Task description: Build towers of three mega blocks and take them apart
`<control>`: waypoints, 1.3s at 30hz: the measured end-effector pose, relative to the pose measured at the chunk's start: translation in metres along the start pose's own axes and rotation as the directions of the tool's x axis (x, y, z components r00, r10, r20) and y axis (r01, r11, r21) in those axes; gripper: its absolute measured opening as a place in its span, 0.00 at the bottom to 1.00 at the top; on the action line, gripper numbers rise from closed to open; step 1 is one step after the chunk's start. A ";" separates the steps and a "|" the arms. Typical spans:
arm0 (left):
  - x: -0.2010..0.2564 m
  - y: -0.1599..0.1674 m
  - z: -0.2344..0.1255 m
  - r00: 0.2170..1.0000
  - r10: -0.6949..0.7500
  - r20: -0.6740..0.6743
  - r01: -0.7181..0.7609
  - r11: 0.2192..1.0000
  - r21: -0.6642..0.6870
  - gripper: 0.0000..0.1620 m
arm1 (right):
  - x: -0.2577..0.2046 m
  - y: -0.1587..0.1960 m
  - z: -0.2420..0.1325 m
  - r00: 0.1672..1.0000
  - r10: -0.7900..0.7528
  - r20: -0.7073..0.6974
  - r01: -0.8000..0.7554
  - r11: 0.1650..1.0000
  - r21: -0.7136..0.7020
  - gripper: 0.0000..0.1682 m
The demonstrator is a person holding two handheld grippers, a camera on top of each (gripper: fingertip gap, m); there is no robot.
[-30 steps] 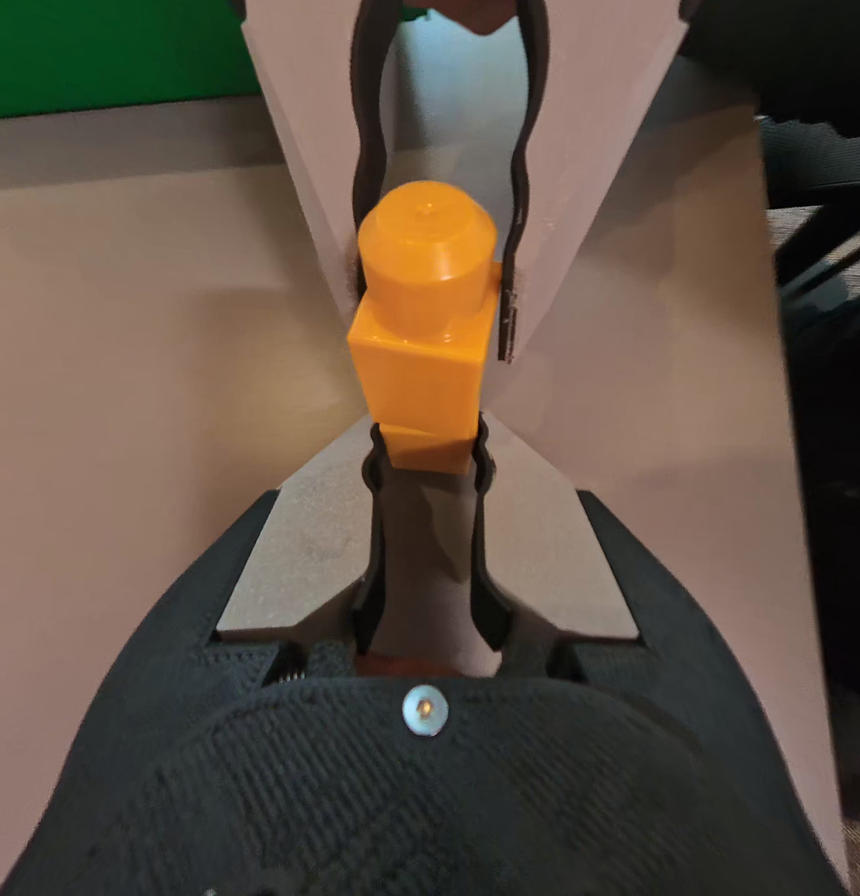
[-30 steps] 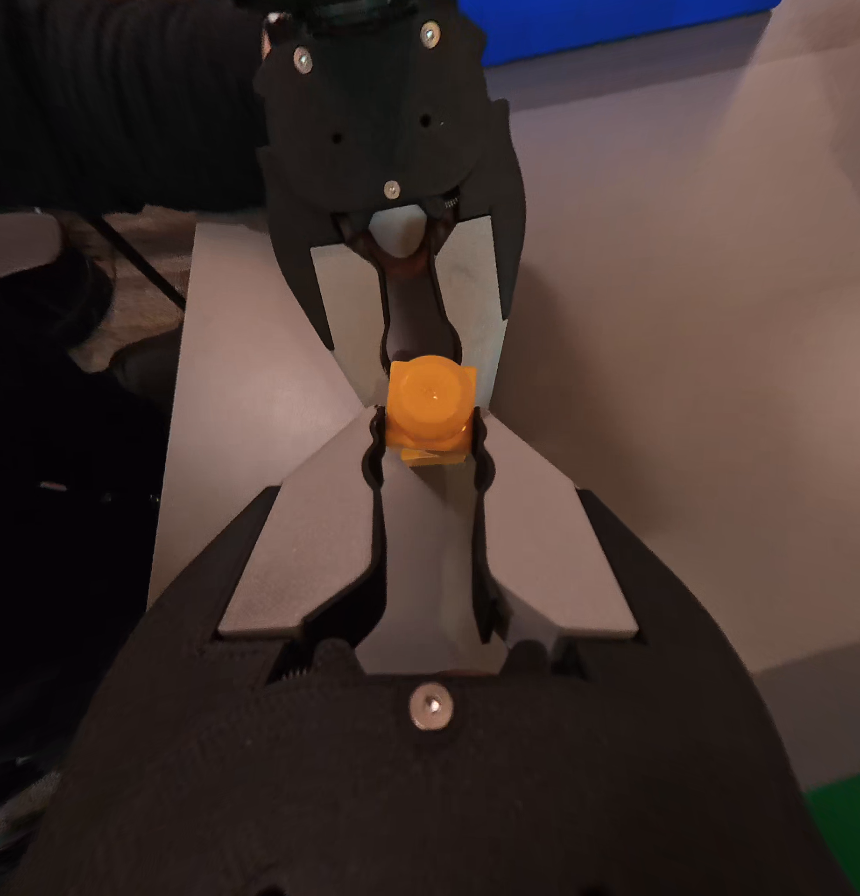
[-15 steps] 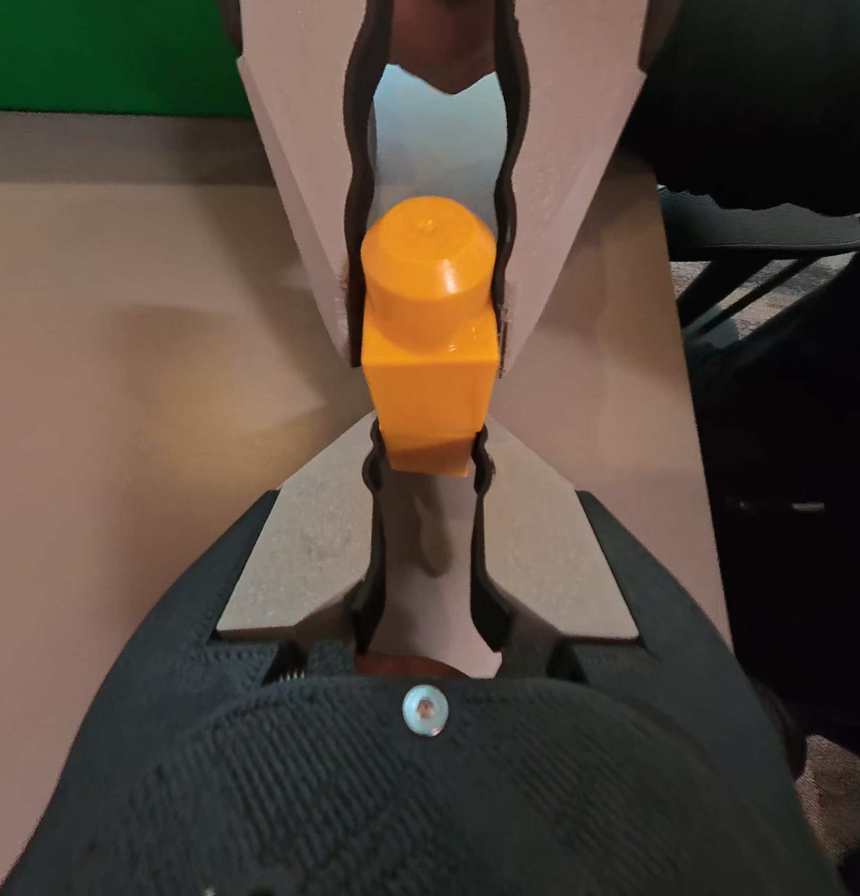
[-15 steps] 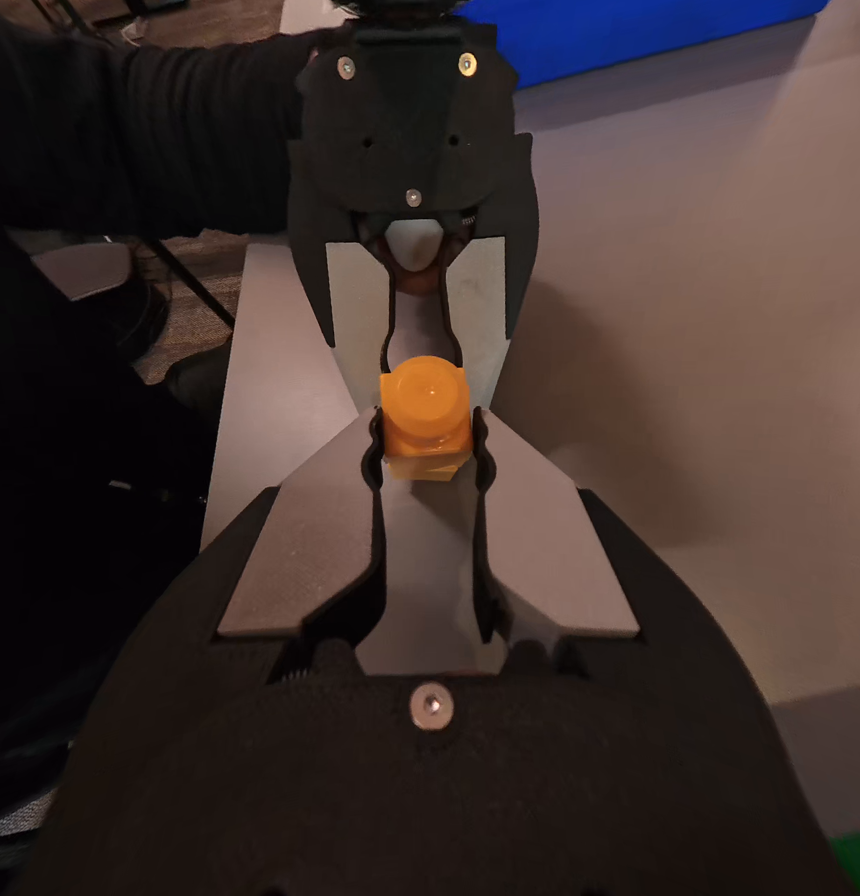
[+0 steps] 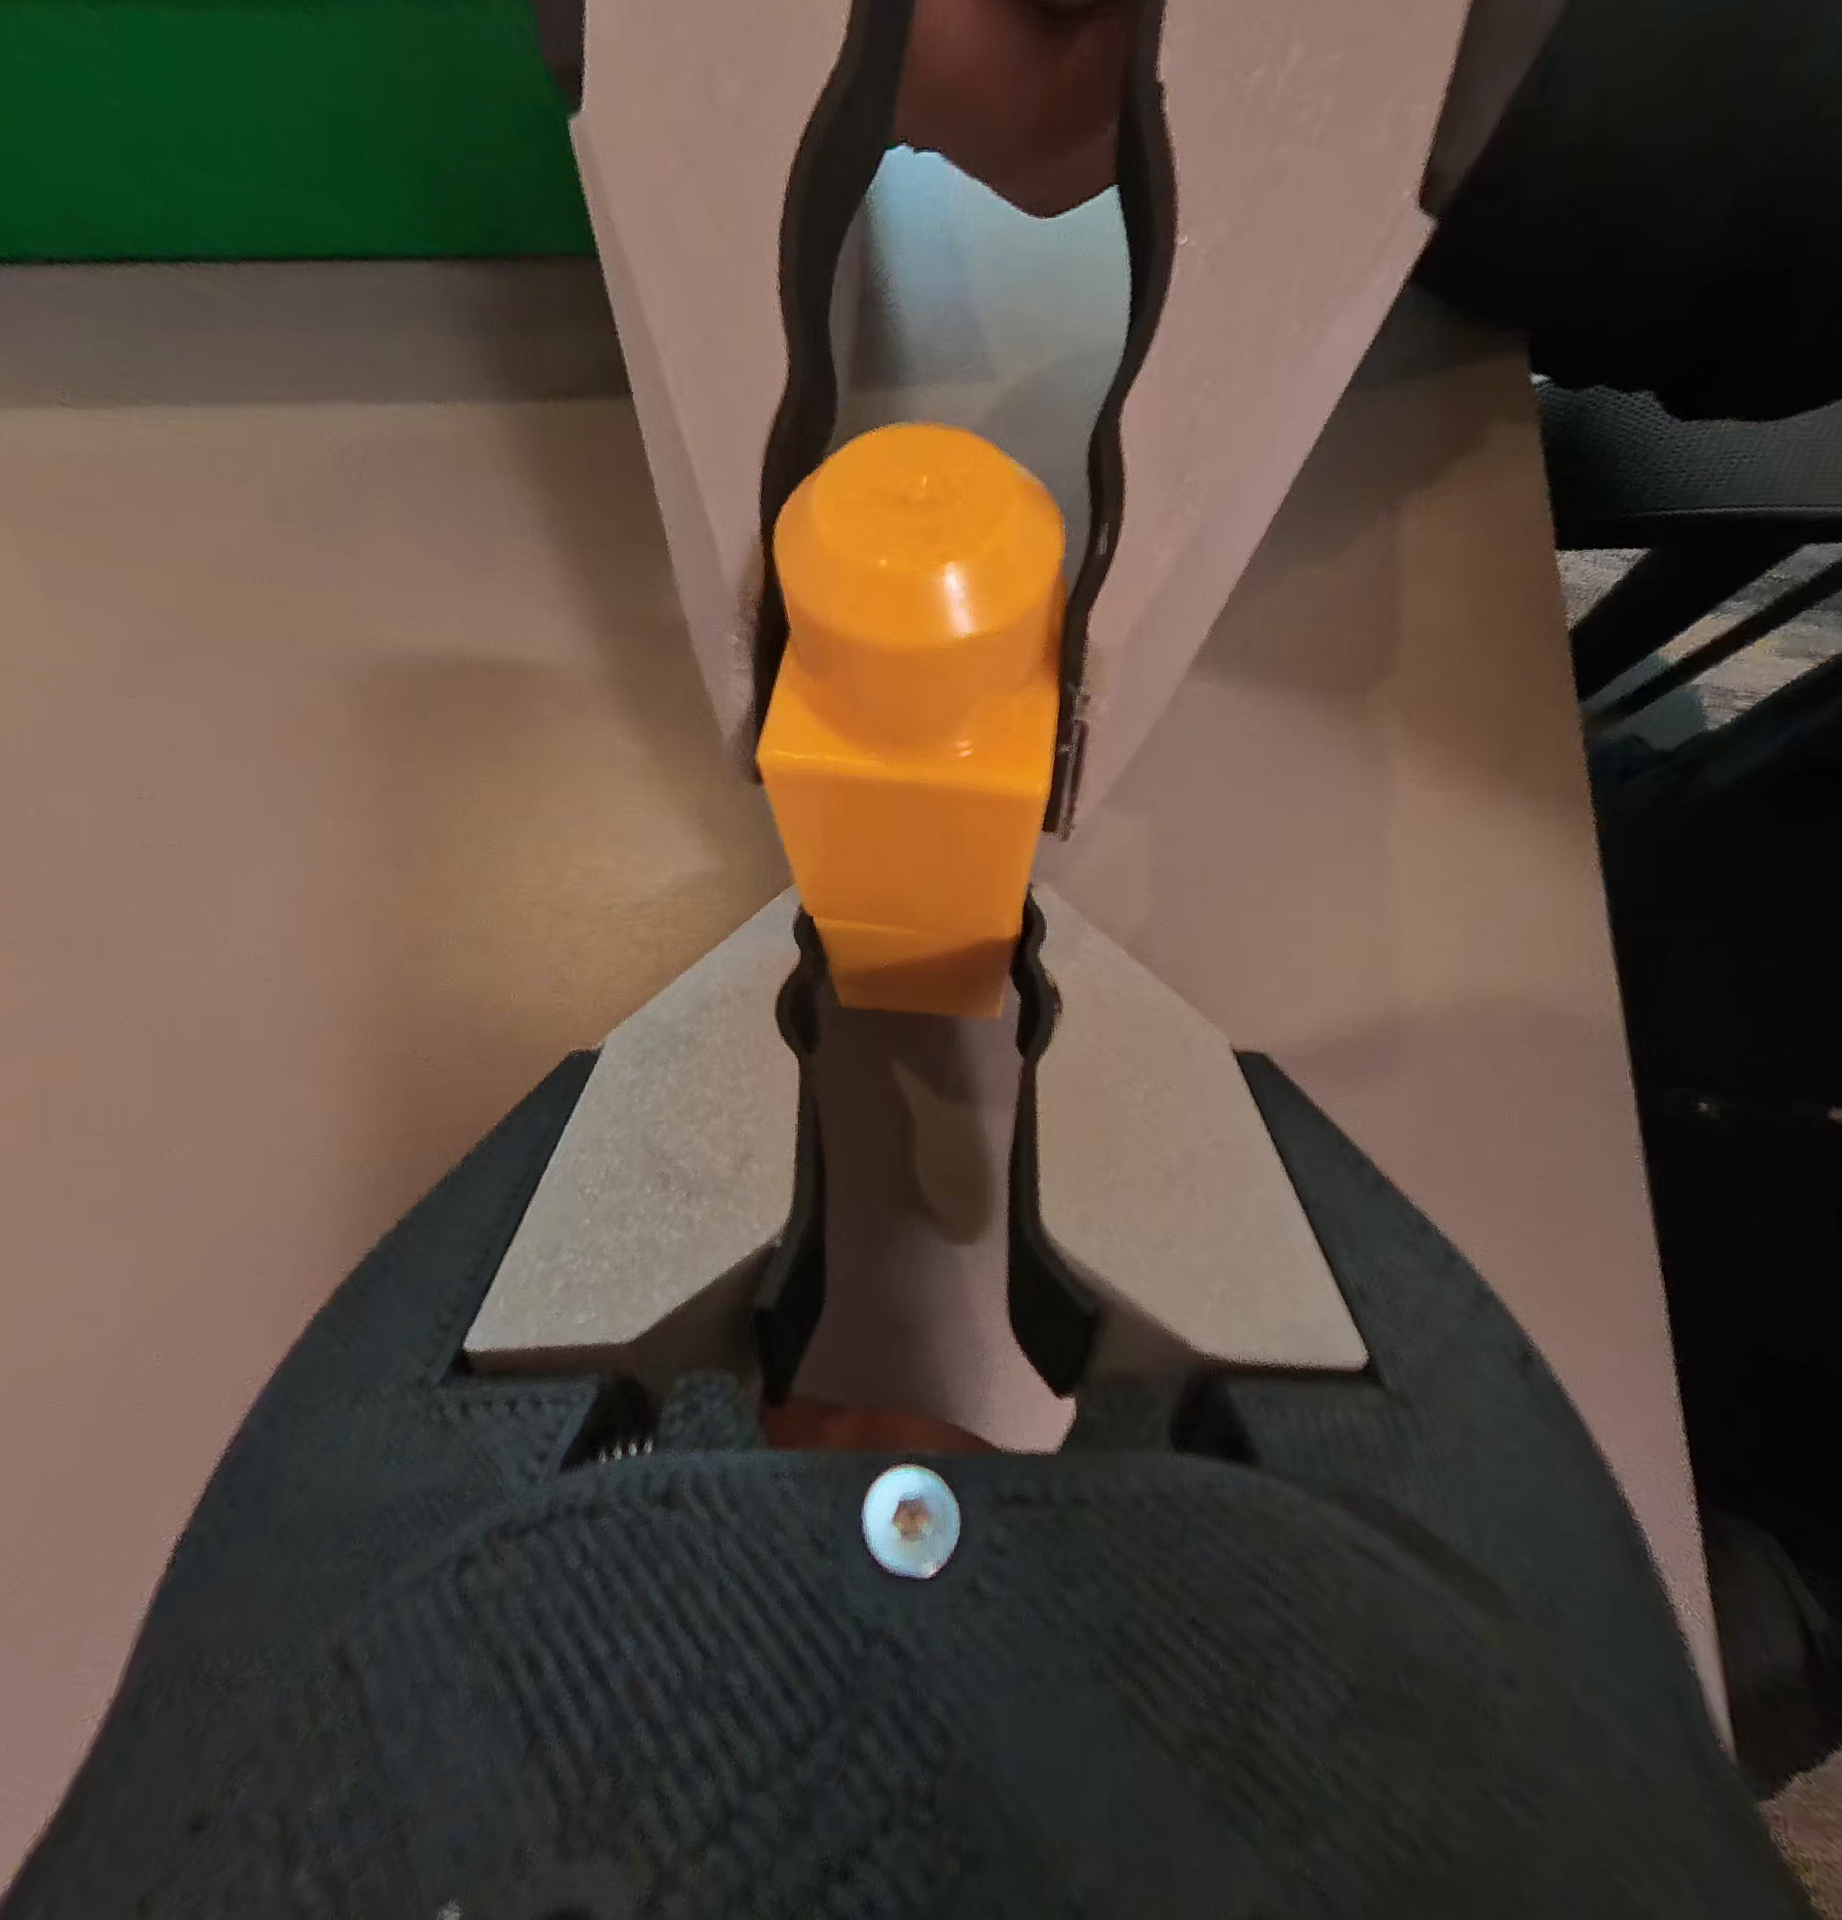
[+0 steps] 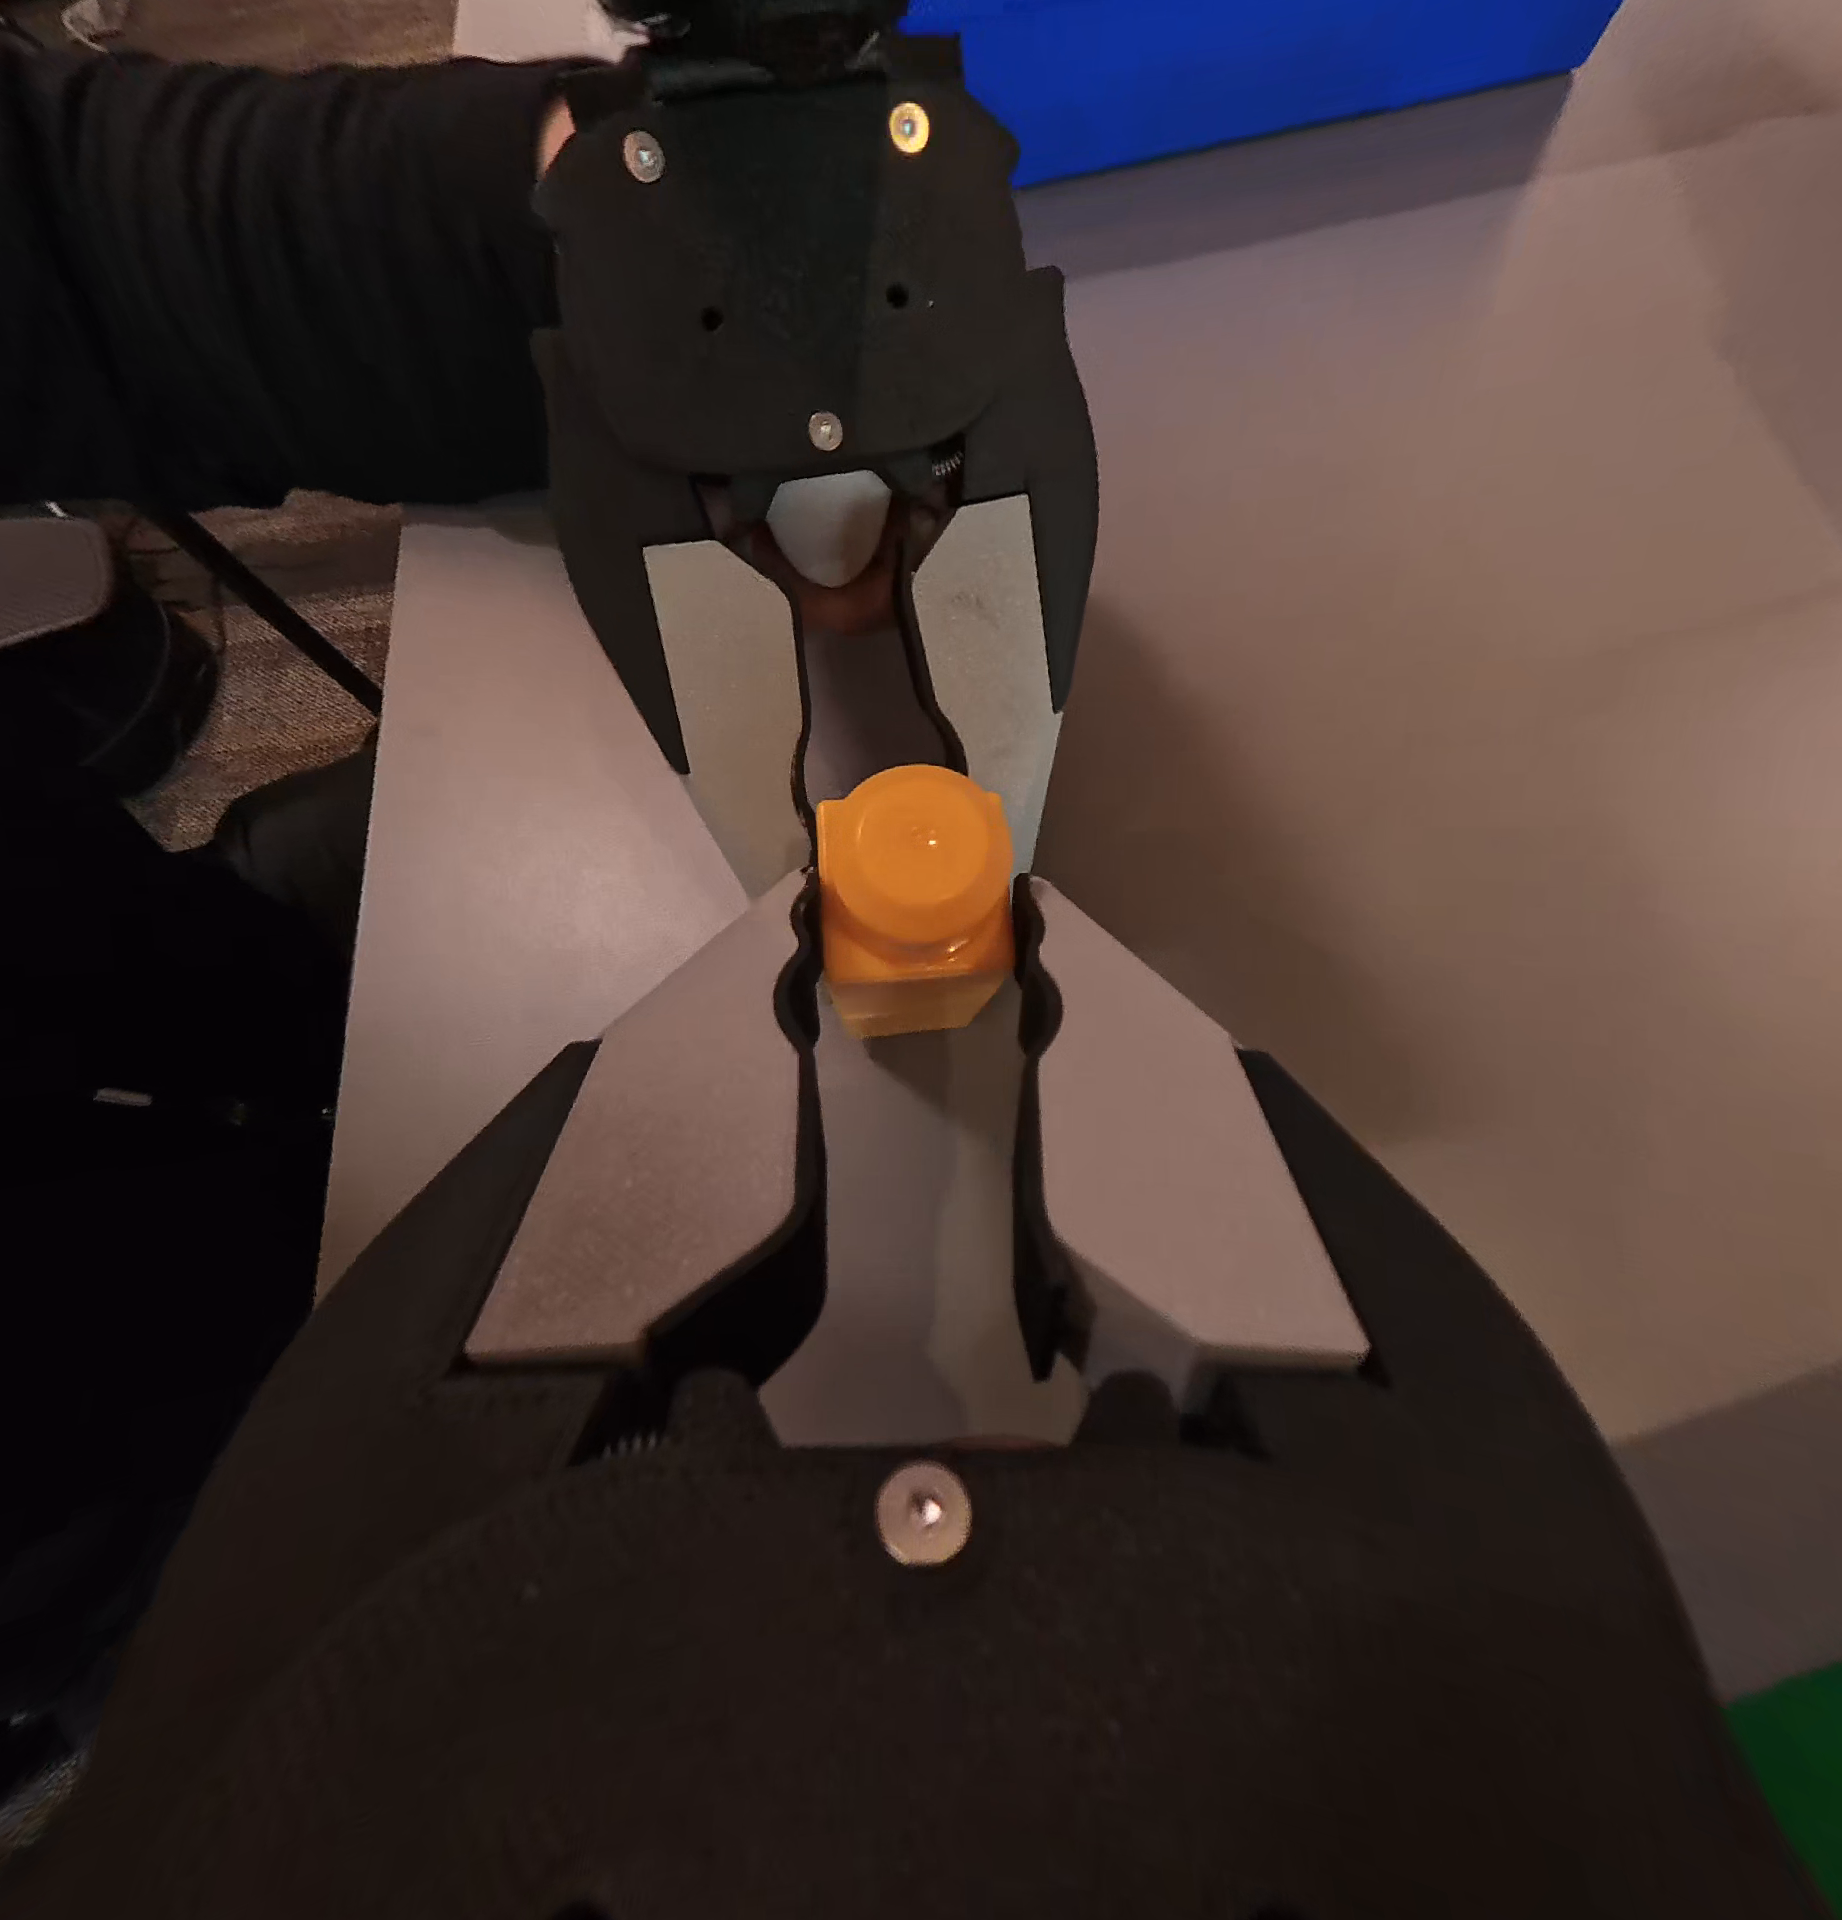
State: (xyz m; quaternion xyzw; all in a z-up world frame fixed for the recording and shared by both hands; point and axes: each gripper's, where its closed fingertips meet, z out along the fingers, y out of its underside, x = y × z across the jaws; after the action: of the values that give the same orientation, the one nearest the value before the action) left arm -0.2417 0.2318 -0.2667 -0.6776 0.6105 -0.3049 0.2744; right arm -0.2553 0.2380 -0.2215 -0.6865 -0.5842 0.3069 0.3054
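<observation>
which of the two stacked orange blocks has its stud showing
The upper orange block, pinched by the right gripper, shows its round stud on top. The lower orange block, held by the left gripper, has its top covered by the upper one.

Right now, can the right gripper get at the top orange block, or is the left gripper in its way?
Probably yes. The right gripper already brackets the top orange block, while the left gripper is shut lower down on the bottom orange block, so the top stays free.

Grey-beige table (image 5: pixel 273 935) (matte); green mat (image 5: pixel 252 125) at far edge.
</observation>
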 end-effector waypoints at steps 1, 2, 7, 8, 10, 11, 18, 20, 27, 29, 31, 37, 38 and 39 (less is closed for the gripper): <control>0.002 0.000 0.000 1.000 0.017 -0.007 -0.017 1.000 0.000 0.21 | -0.003 0.001 0.000 1.000 -0.007 0.018 0.007 1.000 -0.003 0.20; 0.006 -0.001 0.000 0.999 0.027 -0.017 -0.027 1.000 -0.002 0.21 | -0.008 0.002 0.000 0.999 -0.017 0.041 0.018 1.000 -0.012 0.20; 0.006 -0.015 -0.007 0.999 0.000 -0.040 0.004 0.996 0.090 0.21 | -0.006 -0.014 -0.005 0.999 0.000 0.051 -0.004 0.997 0.083 0.20; 0.006 -0.023 -0.013 0.999 -0.006 -0.050 0.013 0.990 0.138 0.21 | -0.006 -0.023 -0.008 0.999 -0.015 0.043 0.009 0.990 0.142 0.20; 0.000 -0.034 -0.024 1.000 -0.006 -0.023 0.011 0.978 0.210 0.21 | -0.001 -0.040 -0.014 0.998 -0.058 -0.030 0.063 0.969 0.239 0.21; -0.004 -0.036 -0.028 1.000 -0.005 0.000 0.005 0.974 0.229 0.21 | 0.002 -0.046 -0.017 0.994 -0.077 -0.071 0.094 0.957 0.274 0.22; -0.040 -0.030 -0.029 0.987 -0.070 0.146 0.033 0.969 0.246 0.21 | 0.026 -0.054 -0.022 0.984 0.004 -0.176 0.061 0.929 0.365 0.29; -0.058 -0.028 -0.033 0.969 -0.109 0.223 0.047 0.963 0.266 0.21 | 0.035 -0.051 -0.022 0.981 0.037 -0.192 0.037 0.930 0.365 0.29; -0.100 -0.002 -0.040 0.902 -0.282 0.326 0.199 0.944 0.265 0.21 | 0.049 -0.049 -0.024 0.969 0.096 -0.228 0.001 0.919 0.394 0.22; -0.099 0.010 -0.032 0.907 -0.302 0.292 0.250 0.947 0.201 0.21 | 0.048 -0.050 -0.024 0.969 0.099 -0.227 -0.001 0.918 0.397 0.22; -0.091 0.015 -0.026 0.925 -0.295 0.242 0.263 0.952 0.155 0.21 | 0.047 -0.051 -0.025 0.971 0.097 -0.221 -0.001 0.917 0.399 0.21; -0.084 0.027 -0.021 0.933 -0.279 0.229 0.269 0.960 0.076 0.22 | 0.045 -0.053 -0.025 0.972 0.094 -0.216 0.001 0.914 0.406 0.21; -0.084 0.027 -0.021 0.933 -0.274 0.232 0.264 0.962 0.074 0.22 | 0.045 -0.052 -0.024 0.972 0.095 -0.214 -0.001 0.915 0.403 0.21; -0.083 0.027 -0.021 0.934 -0.269 0.234 0.259 0.963 0.071 0.22 | 0.046 -0.052 -0.024 0.972 0.095 -0.216 -0.001 0.917 0.400 0.21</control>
State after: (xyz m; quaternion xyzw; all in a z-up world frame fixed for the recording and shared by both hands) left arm -0.2809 0.3120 -0.2791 -0.7799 0.4699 -0.2659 0.3166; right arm -0.2625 0.2885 -0.1695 -0.6555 -0.4532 0.3443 0.4964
